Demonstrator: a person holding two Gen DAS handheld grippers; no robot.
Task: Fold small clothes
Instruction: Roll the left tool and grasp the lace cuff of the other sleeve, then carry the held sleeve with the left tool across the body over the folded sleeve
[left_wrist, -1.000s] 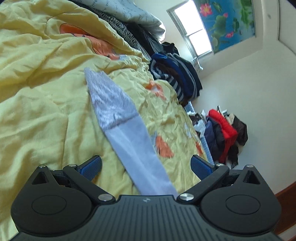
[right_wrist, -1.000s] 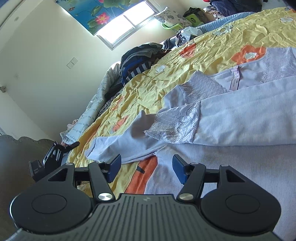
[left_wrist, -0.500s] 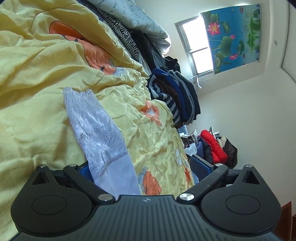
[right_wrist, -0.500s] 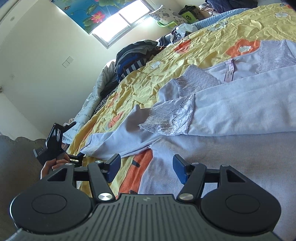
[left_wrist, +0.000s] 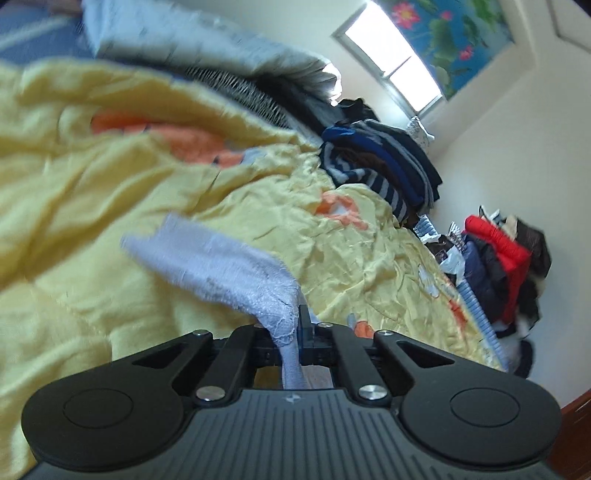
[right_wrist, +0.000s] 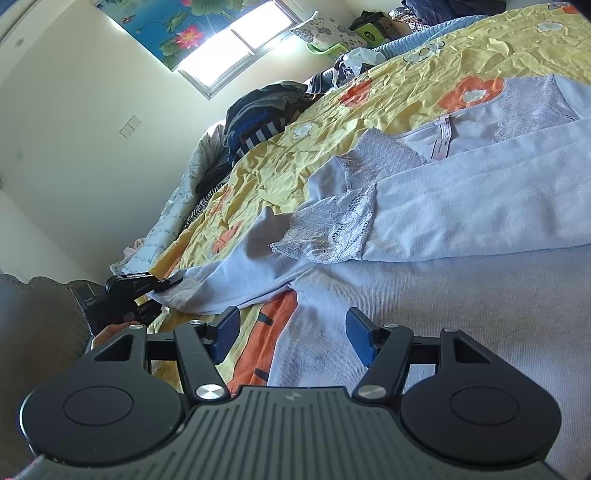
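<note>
Since 1 second ago the left gripper (left_wrist: 298, 325) has gone from wide open over the flat sleeve to jaws closed on it, and the lace cuff (left_wrist: 229, 273) that lay stretched on the bed now bunches up and rises from the jaws. We see the lavender sleeve (left_wrist: 290, 363) pinched between the 2 blue pads, its plain cloth hanging down behind the jaws and its lace end arching ahead of them to the left. The view here is blurred on the left side, so we cannot read the lace edge clearly.

The right gripper (right_wrist: 291, 332) has not shifted; its jaws stand apart with nothing between the pads, hovering just above the garment's body. Ahead of and under these jaws lies the lavender top (right_wrist: 461, 221), spread over the yellow bedcover (right_wrist: 369, 122) with its orange flower print. Beyond the jaws to the right, 1 sleeve is folded across the chest, its lace cuff ending ahead of the jaws. The other sleeve (right_wrist: 236, 273) runs away to the left of the jaws, and at its far end we see the left gripper (right_wrist: 147, 286) clamped on the cloth, with part of a hand (right_wrist: 110, 332) below it.

Far ahead of both pairs of jaws, a pile of dark and striped clothes (left_wrist: 384, 173) sits at the edge of the bed under the window (right_wrist: 236, 48).
</note>
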